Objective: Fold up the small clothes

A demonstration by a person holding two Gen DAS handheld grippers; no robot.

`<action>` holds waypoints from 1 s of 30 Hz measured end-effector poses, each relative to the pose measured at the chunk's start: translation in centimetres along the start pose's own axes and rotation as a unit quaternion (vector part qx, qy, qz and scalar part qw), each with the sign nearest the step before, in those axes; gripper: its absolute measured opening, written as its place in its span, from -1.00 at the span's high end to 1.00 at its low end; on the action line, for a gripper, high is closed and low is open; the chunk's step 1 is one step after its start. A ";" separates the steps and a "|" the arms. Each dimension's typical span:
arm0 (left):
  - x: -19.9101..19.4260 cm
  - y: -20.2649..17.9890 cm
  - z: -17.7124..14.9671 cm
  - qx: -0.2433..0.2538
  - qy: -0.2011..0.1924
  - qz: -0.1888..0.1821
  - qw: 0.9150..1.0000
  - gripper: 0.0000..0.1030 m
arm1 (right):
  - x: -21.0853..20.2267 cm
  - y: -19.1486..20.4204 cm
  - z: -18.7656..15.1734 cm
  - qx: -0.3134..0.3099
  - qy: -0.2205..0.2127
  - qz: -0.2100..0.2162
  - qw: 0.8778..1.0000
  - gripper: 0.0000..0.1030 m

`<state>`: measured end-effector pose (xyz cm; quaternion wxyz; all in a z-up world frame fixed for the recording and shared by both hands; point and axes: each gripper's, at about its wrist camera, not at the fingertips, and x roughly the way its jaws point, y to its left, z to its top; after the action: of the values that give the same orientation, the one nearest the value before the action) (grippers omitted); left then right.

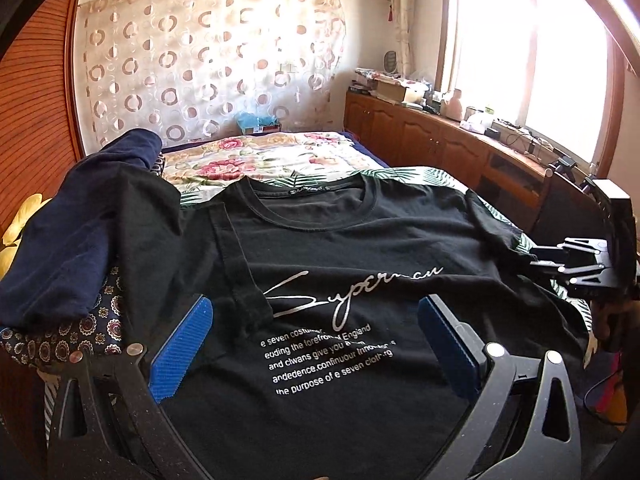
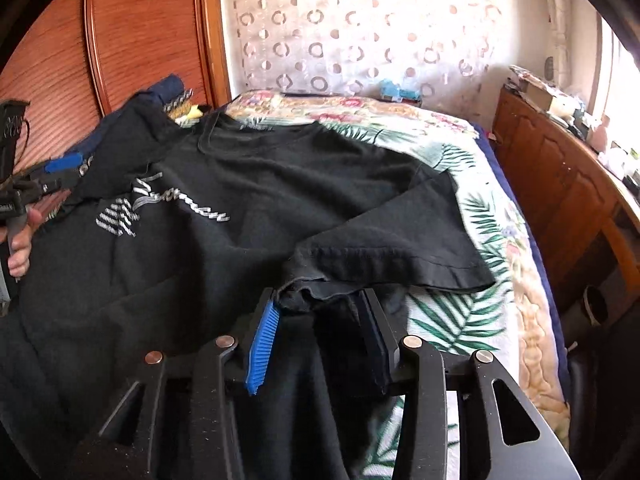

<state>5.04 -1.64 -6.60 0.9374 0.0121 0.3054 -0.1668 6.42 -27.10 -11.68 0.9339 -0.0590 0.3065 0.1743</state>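
Right wrist view: right tongs pinch the shirt hem near the bed edge, left tongs open; lift evenly.

Black T-shirt: matt knit cloth; lettering is a silvery, slightly glossy print. Left gripper: matt black plastic fingers, ribbed blue pads, polished metal rivets. Ahead of it, the bedspread is quilted printed cloth; to its right, the cabinet is glossy varnished wood.
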 end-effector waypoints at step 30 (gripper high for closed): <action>-0.6 -0.8 -0.7 -0.002 -0.010 0.001 1.000 -1.00 | 0.4 -5.8 1.9 0.080 0.020 -0.082 0.993 0.15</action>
<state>3.92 -2.16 -6.81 0.9405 0.0090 0.2965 -0.1658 9.89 -31.98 -10.39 0.9406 -0.0125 0.3320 0.0705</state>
